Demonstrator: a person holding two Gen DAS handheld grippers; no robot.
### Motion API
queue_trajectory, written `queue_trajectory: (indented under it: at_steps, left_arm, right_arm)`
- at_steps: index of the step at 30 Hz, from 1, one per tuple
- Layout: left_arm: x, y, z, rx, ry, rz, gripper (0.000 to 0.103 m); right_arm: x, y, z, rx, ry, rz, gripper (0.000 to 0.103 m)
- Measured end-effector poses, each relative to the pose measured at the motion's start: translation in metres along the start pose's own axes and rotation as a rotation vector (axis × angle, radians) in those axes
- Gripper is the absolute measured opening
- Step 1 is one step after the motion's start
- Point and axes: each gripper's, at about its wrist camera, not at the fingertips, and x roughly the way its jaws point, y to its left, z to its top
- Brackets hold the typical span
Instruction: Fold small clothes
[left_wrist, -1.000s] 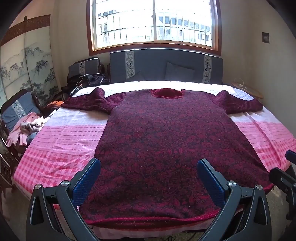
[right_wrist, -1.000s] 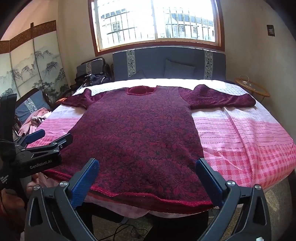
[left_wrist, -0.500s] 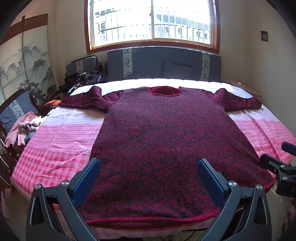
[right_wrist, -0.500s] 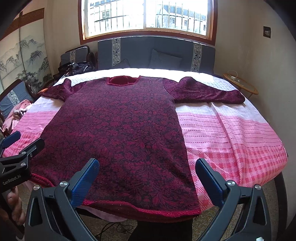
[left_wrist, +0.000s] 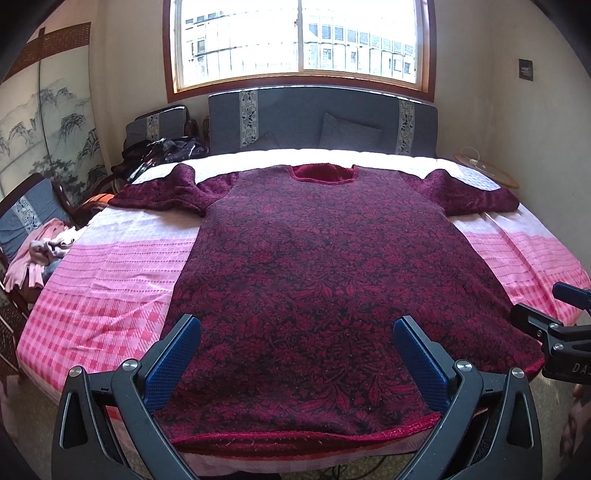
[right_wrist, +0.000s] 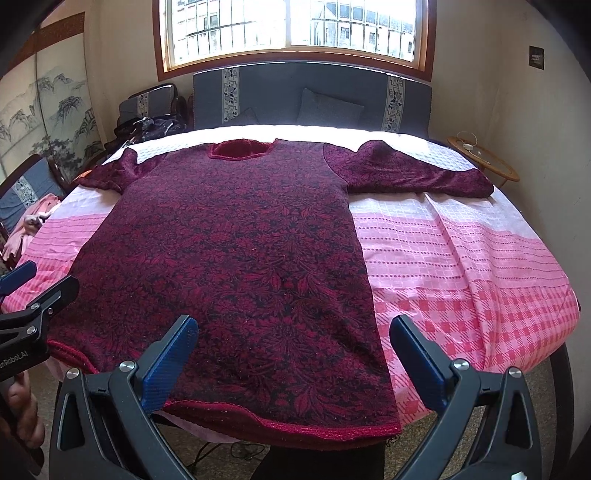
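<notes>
Garment first: a dark red top (left_wrist: 317, 280) with a black leaf pattern lies flat and face up on the bed (left_wrist: 122, 266), spread across most of its width. Its neckline (left_wrist: 320, 173) points toward the headboard (left_wrist: 321, 118), both short sleeves stretch out sideways, and its hem (right_wrist: 288, 428) runs along the near edge of the mattress, hanging slightly over it. The bed carries a pink sheet, pale and dotted toward the far end and checked in stronger pink toward the near end. Behind the headboard a wide window (left_wrist: 299, 40) lets in bright daylight. A painted folding screen (left_wrist: 44, 122) stands along the left wall, with cushioned chairs before it; one chair holds a heap of pink clothes (left_wrist: 40, 251), another a pile of dark clothes (left_wrist: 162, 151). A round side table (right_wrist: 484, 162) sits in the far right corner with a small white item on it.

The left gripper (left_wrist: 295, 354) hovers above the hem near the middle of the top, its blue-padded fingers (left_wrist: 173, 365) spread wide and holding nothing. The right gripper (right_wrist: 291, 354) hovers over the right part of the hem, likewise wide apart and empty, one finger above the cloth and the other above the bare sheet. Each gripper shows at the edge of the other's view, beside the lower corners of the top.
</notes>
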Motion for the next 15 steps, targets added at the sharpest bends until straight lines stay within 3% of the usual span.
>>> queue_trajectory:
  at_steps: [4, 9, 15]
  left_arm:
    - [0.003, -0.002, 0.0, 0.012, 0.0, -0.008, 0.103]
    - [0.008, -0.003, 0.002, 0.016, 0.008, -0.012, 0.103]
    - [0.018, 0.001, 0.008, 0.009, 0.005, 0.012, 0.103]
  right_arm:
    - [0.004, -0.003, 0.001, 0.004, -0.001, 0.005, 0.1]
    - [0.014, -0.01, 0.004, 0.022, 0.022, 0.017, 0.082]
    - [0.025, -0.021, 0.014, 0.032, 0.024, 0.01, 0.08]
